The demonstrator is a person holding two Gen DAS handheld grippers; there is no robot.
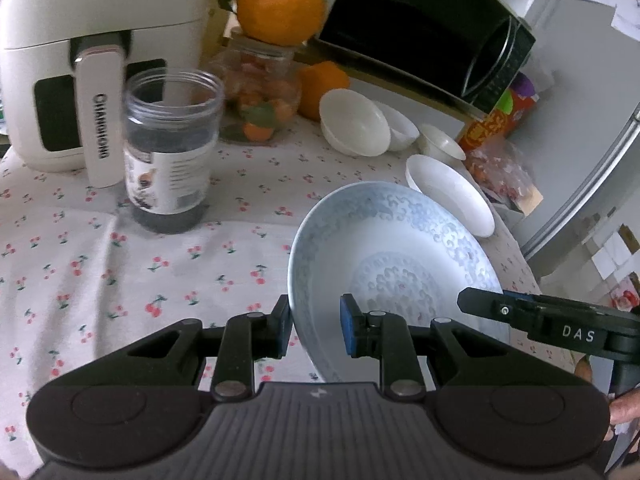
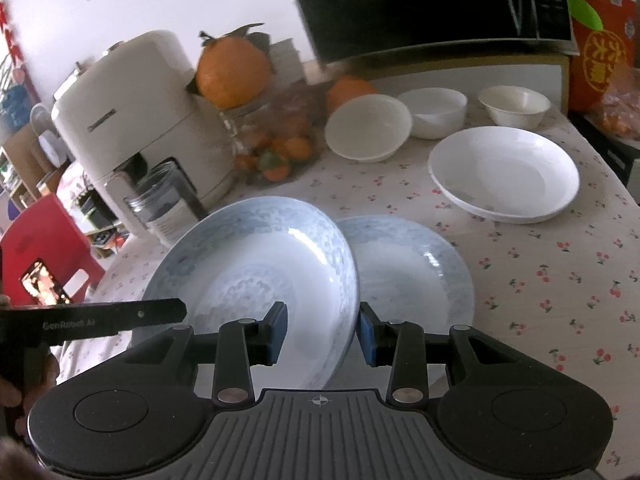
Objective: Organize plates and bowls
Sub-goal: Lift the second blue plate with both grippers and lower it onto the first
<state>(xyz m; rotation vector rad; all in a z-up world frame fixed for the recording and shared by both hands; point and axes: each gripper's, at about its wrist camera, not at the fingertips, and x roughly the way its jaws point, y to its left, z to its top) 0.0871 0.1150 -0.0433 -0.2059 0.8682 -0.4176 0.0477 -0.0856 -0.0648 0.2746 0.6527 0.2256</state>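
A pale blue patterned plate [image 1: 400,248] is held tilted above the table. My left gripper [image 1: 314,330] straddles its left rim with a gap at the pads. My right gripper [image 2: 322,332] straddles its right rim, also with a gap; the plate [image 2: 256,264] shows large in the right wrist view. A second blue plate [image 2: 416,276] lies flat on the table just behind it. A white deep plate [image 2: 504,174] and three white bowls [image 2: 368,126] [image 2: 434,110] [image 2: 516,104] sit further back.
A cherry-print cloth [image 1: 120,264] covers the table. A white air fryer [image 1: 72,64], a clear jar [image 1: 172,152], oranges on a fruit jar [image 1: 280,0] and a black microwave [image 1: 424,28] stand at the back. A red box [image 2: 600,48] stands at the right.
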